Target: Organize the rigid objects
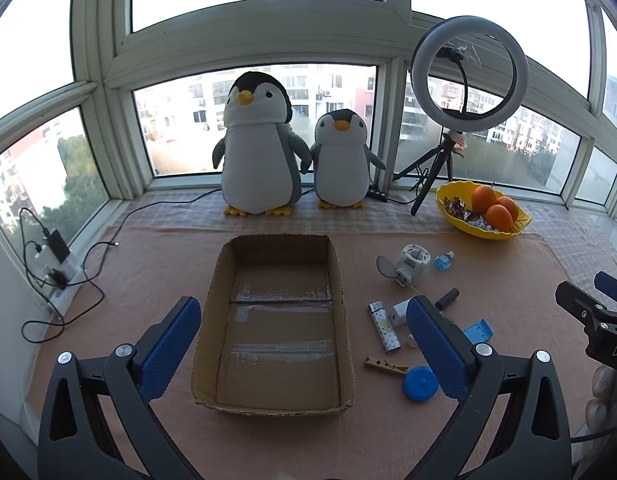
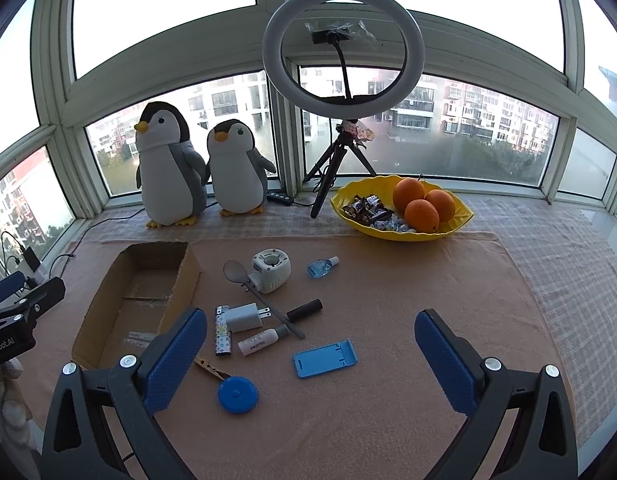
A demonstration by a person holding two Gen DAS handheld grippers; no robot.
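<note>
Cardboard box lengthwise toward windows

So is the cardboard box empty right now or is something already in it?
Empty. The cardboard box shows only its bare taped bottom in the left wrist view; the lighter, charger and other small items all lie outside it on the cloth.

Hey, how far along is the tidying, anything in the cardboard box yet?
Nothing done yet: the cardboard box is empty. Nothing in hand: the left gripper and right gripper are both open. Everything is left on the cloth beside the box, including the lighter, charger plug, blue tape measure and phone stand.
</note>
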